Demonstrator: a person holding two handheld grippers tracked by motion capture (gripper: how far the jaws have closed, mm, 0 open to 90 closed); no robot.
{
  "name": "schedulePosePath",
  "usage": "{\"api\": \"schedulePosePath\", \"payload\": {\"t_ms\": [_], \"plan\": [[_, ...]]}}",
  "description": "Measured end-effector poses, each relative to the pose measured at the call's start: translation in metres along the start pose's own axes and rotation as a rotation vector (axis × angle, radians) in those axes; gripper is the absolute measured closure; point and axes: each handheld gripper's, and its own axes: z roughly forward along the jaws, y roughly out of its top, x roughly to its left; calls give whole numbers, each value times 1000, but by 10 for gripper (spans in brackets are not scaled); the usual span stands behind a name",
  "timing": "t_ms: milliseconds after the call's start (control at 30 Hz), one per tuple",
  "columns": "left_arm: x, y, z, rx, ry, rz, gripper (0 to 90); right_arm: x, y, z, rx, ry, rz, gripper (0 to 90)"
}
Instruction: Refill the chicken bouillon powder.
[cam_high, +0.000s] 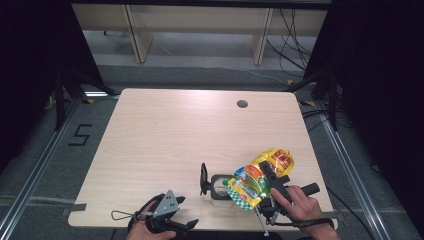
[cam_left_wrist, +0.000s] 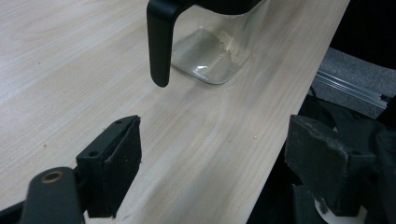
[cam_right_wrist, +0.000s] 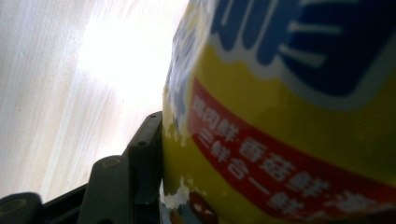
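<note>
Yellow packaging of the snack bag (cam_right_wrist: 289, 130) presses close against the right gripper's (cam_high: 267, 192) camera, one black jaw flat against its side; the jaws are clamped on the bag. Seen from above, the bag (cam_high: 260, 177) hangs tilted over the glass jug (cam_high: 217, 186), which stands near the front edge of the table (cam_high: 165, 135), its black handle (cam_left_wrist: 159, 42) facing left. Pale crumbs lie in the jug's bottom (cam_left_wrist: 212, 58). At the front edge, the left gripper (cam_high: 172, 222) rests with jaws wide apart, holding nothing.
</note>
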Motion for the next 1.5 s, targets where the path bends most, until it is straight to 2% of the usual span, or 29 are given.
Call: {"api": "schedulePosePath", "payload": {"t_ms": [33, 67, 133, 167, 200, 233, 267, 500, 600, 633, 733, 767, 800, 833, 867, 933, 967, 1033, 1067, 1100, 1133, 1200, 1233, 1300, 1333, 1400, 1433, 1467, 1500], "plan": [[-2, 0, 1, -18, -12, -23, 184, 1, 0, 0, 8, 26, 15, 427], [-1, 0, 1, -9, -14, -4, 184, 12, 1, -7, 103, 10, 204, 427], [0, 0, 0, -7, -14, 10, 184, 0, 0, -1, 7, 6, 19, 427], [0, 0, 1, -15, -14, 8, 184, -1, 0, 0, -3, -8, -13, 427], [-1, 0, 1, -13, -13, -3, 184, -2, 0, 0, -7, 4, -6, 427], [-1, 0, 1, -10, -12, -17, 184, 11, 1, -7, 93, 3, 182, 427], [-1, 0, 1, -8, -12, -8, 184, 12, 1, -7, 104, 1, 193, 427], [0, 0, 1, -9, -15, 11, 184, 11, 1, -7, 101, -3, 185, 427], [-1, 0, 1, -10, -14, -18, 184, 13, 1, -8, 111, -7, 201, 427], [-1, -1, 1, -9, -14, -13, 184, 8, 0, -5, 77, -6, 127, 427], [-1, 0, 1, -11, -14, -18, 184, 9, 0, -6, 77, -3, 130, 427], [-1, 0, 1, -11, -15, -18, 184, 5, -1, -3, 40, 0, 52, 427], [-1, 0, 1, -8, -13, -12, 184, 7, -1, -3, 40, 3, 44, 427], [-1, 0, 1, -8, -16, 2, 184, 10, 0, -5, 70, 16, 91, 427], [0, 0, 1, -8, -16, 4, 184, 20, 2, -11, 154, 20, 244, 427], [0, 0, 1, 1, -8, -8, 184, 8, 0, -4, 62, 27, 56, 427], [0, 0, 0, 8, -7, 0, 184, 25, 4, -14, 215, 23, 335, 427], [-1, 0, 2, -17, -17, 2, 184, 13, 2, -7, 130, -1, 184, 427], [-1, 0, 2, -15, -18, -1, 184, 2, 0, 0, 43, 4, 6, 427], [-1, 0, 3, -19, -17, -1, 184, 17, 3, -9, 173, 5, 234, 427], [-3, 0, 3, -18, -15, -23, 184, 17, 5, -7, 165, -6, 228, 427], [-2, -1, 2, -1, -7, -7, 184, 9, 5, -1, 88, 5, 74, 427], [-1, 0, 1, 2, -8, 4, 184, 15, 7, -4, 139, 25, 174, 427], [-1, 0, 2, -14, -20, 1, 184, 6, 7, 2, 58, 30, 24, 427], [1, 0, 1, 3, -10, 25, 184, 21, 10, -7, 185, 18, 260, 427], [-2, -1, 2, -14, -18, 2, 184, 15, 10, -3, 127, 6, 180, 427], [-1, 0, 1, 5, -6, 2, 184, 16, 10, -3, 137, 4, 196, 427], [-3, 0, 2, -14, -19, -16, 184, 10, 9, 1, 96, 26, 113, 427], [0, 0, 2, -5, -18, 15, 184, 17, 10, -3, 145, 35, 209, 427]]}}
